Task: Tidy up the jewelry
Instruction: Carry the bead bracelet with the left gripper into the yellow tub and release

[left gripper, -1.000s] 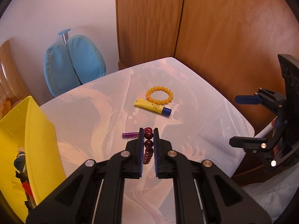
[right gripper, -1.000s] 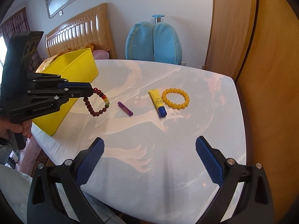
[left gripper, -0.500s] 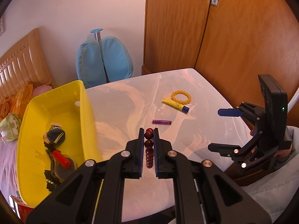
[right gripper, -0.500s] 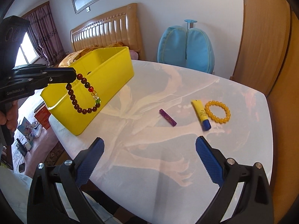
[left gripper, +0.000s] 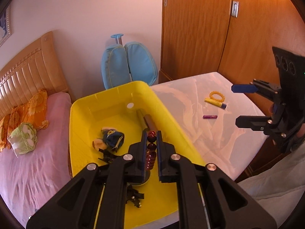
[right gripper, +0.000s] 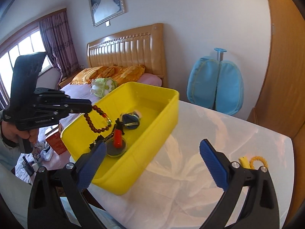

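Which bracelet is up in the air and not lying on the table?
The dark red bracelet. It hangs from the shut left hand-held gripper over the yellow bin. The yellow bracelet lies flat on the table.

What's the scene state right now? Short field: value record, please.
left tongs: shut on dark red bead bracelet, hanging over yellow bin
right tongs: open, empty, above the table edge
bin contents: blue pouch, red cylinder, round dark tin, black clips
still on white table: yellow bead bracelet, touching yellow tube; purple stick apart from both
next step, likely: release bracelet into bin
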Motion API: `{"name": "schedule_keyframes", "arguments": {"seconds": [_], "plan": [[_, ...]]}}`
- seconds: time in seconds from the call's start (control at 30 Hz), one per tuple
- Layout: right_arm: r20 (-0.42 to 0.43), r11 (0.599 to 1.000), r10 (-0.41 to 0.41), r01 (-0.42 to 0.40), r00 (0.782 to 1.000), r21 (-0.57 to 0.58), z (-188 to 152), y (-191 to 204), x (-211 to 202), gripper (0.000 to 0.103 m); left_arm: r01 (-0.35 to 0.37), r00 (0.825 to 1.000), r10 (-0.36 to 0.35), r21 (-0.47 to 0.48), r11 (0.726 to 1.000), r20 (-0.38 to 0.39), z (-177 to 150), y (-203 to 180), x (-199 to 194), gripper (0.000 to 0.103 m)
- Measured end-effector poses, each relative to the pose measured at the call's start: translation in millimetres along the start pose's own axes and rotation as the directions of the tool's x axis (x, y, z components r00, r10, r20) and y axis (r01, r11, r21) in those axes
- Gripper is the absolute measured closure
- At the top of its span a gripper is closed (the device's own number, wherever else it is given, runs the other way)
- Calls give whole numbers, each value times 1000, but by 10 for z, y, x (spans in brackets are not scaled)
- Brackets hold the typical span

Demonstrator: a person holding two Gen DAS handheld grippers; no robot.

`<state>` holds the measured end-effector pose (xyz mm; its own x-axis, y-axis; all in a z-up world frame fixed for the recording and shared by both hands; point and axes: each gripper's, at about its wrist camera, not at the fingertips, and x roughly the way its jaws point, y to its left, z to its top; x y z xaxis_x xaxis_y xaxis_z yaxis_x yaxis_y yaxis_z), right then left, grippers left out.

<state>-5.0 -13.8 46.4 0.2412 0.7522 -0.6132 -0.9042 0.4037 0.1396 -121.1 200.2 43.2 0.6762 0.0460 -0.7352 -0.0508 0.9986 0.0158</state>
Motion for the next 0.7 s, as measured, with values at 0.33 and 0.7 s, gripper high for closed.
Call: {"name": "schedule_keyframes", "arguments": {"seconds": [0.33,0.7], "plan": [[-193,964,-15,-37,981,-264,8,889,698,4,174,965,-164,32,984,-202,-444,174,641,93],[-270,959,-66,-14,961,-285,-131,904,853,4,174,951,-159,31,984,-266,-516,186,854,74]]}}
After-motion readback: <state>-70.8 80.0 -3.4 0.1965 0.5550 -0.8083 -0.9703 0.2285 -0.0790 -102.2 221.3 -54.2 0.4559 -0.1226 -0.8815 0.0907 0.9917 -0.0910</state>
